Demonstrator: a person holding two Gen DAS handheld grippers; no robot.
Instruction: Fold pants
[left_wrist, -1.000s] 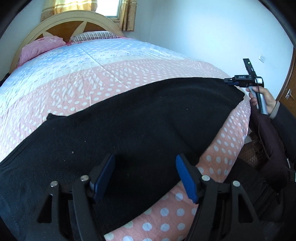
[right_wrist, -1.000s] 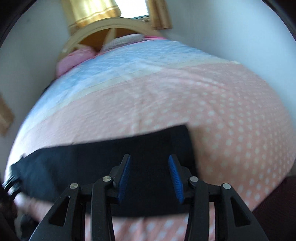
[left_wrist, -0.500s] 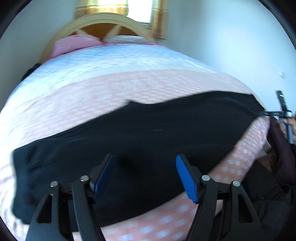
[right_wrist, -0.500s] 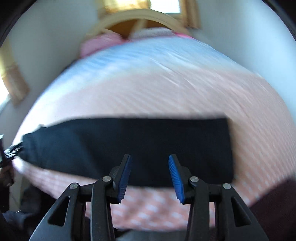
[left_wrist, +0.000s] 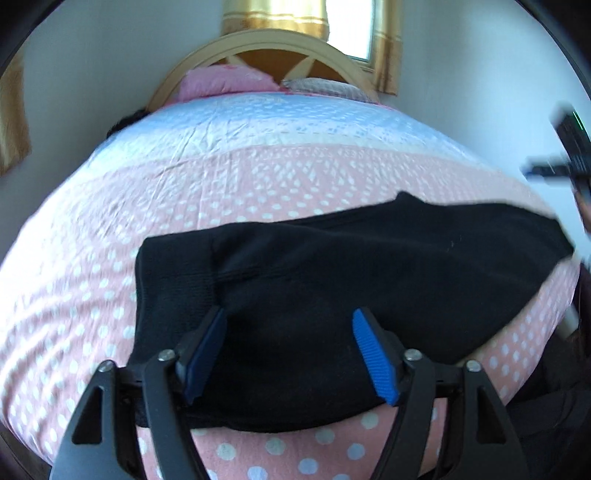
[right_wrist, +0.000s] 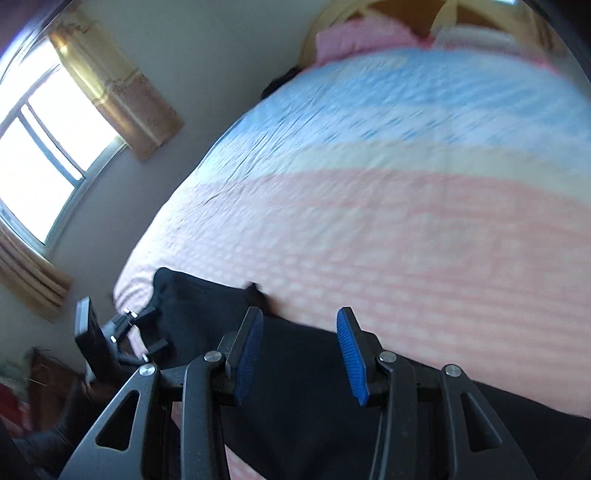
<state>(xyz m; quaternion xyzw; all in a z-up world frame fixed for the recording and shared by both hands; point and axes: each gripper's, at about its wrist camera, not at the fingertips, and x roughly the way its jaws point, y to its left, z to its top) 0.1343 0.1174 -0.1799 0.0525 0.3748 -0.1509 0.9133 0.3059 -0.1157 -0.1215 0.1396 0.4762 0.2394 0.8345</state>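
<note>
Black pants (left_wrist: 369, 266) lie spread across the near edge of the bed, with one straight end at the left. My left gripper (left_wrist: 289, 315) hovers over that end. Its jaws are opening, and the cloth lies below the blue pads, not pinched. The right wrist view is blurred by motion. There my right gripper (right_wrist: 300, 314) stands open above the pants (right_wrist: 295, 369), with nothing between its pads. My left gripper (right_wrist: 157, 328) shows at the left of that view, by the pants' end. My right gripper (left_wrist: 535, 170) is a blur at the far right of the left wrist view.
The bed's quilt (left_wrist: 258, 177) is pink with white dots near me and pale blue farther back. Pillows (left_wrist: 225, 83) lean on a wooden headboard (left_wrist: 266, 40). Curtained windows (right_wrist: 44, 155) are in the walls. A person's dark clothing (left_wrist: 554, 387) is at the bed's near right edge.
Both views have swung. The pants' straight end is now under my left gripper, whose jaws stand a little wider. My right gripper has swept left along the pants towards my left one.
</note>
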